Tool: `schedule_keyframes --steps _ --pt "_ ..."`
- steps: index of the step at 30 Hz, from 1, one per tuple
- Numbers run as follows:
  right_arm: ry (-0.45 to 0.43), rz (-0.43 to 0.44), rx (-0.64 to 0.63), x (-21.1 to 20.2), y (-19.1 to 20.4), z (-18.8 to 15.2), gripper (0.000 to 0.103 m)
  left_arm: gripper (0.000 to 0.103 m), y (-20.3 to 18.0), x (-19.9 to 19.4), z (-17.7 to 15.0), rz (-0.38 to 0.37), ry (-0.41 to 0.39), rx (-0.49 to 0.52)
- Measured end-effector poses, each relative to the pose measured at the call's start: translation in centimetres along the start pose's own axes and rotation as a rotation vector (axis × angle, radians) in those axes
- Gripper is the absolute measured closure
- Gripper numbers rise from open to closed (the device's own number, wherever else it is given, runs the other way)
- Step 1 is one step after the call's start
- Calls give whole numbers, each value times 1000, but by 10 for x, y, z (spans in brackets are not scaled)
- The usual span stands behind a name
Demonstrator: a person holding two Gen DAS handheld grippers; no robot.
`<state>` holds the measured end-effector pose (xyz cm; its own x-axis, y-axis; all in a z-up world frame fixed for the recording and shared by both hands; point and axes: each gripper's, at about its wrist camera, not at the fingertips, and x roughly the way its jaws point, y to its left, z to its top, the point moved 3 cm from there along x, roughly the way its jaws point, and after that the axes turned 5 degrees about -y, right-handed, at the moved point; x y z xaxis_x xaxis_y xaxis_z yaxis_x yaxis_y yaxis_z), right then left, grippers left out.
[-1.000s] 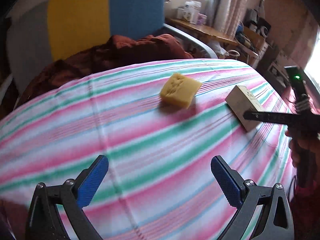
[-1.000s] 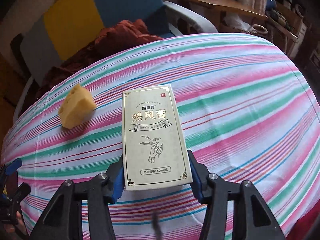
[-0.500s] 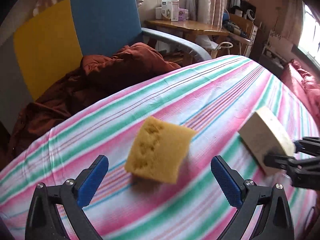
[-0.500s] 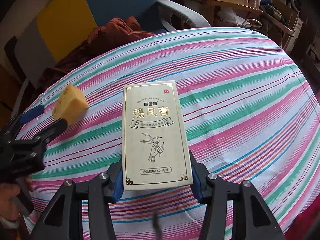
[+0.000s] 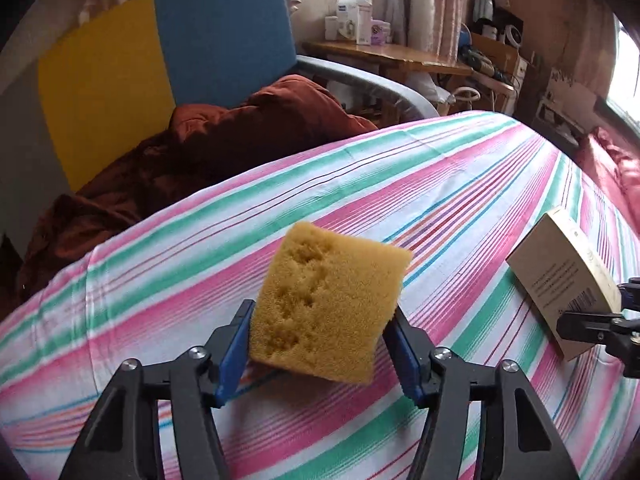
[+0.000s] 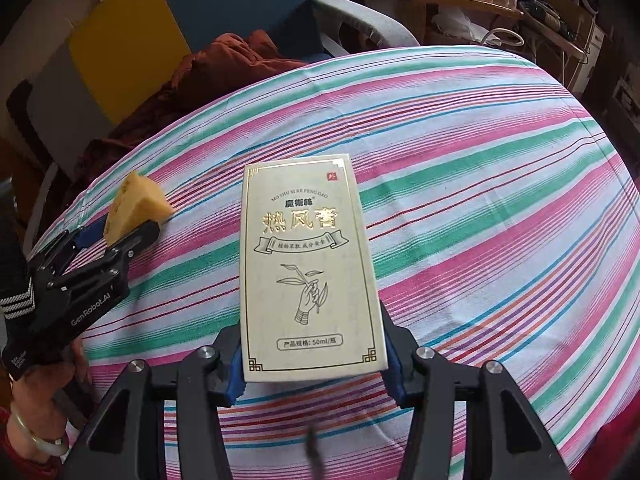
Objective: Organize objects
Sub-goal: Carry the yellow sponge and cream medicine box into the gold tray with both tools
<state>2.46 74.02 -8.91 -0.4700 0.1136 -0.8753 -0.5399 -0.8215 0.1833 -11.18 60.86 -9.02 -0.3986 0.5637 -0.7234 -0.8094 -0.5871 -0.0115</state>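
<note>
A yellow sponge (image 5: pixel 328 304) sits between the blue pads of my left gripper (image 5: pixel 320 314), whose jaws are closing; both pads touch its sides, just above the striped cloth (image 5: pixel 440 200). In the right wrist view the same sponge (image 6: pixel 136 200) shows at the far left in the left gripper (image 6: pixel 120 232). My right gripper (image 6: pixel 312 360) is shut on the lower end of a cream box with gold print (image 6: pixel 308 264), held above the cloth. From the left wrist view that box (image 5: pixel 560 276) is at the right edge.
Beyond the cloth's far edge stands a chair with a blue and yellow back (image 5: pixel 224 32) and a rust-red blanket (image 5: pixel 240 136) on it. A wooden desk (image 5: pixel 384 56) with boxes and clutter lies behind. A person's hand (image 6: pixel 40 384) holds the left gripper.
My left gripper moved up to the sponge and its jaws came in from wide open onto the sponge's sides. The right gripper and its box stayed put.
</note>
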Motion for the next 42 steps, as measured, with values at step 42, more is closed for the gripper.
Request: schedule_keyframes --steps 42 --pt "-335 -79 -436 -70 127 -22 50 50 66 -309 -162 -86 -256 -288"
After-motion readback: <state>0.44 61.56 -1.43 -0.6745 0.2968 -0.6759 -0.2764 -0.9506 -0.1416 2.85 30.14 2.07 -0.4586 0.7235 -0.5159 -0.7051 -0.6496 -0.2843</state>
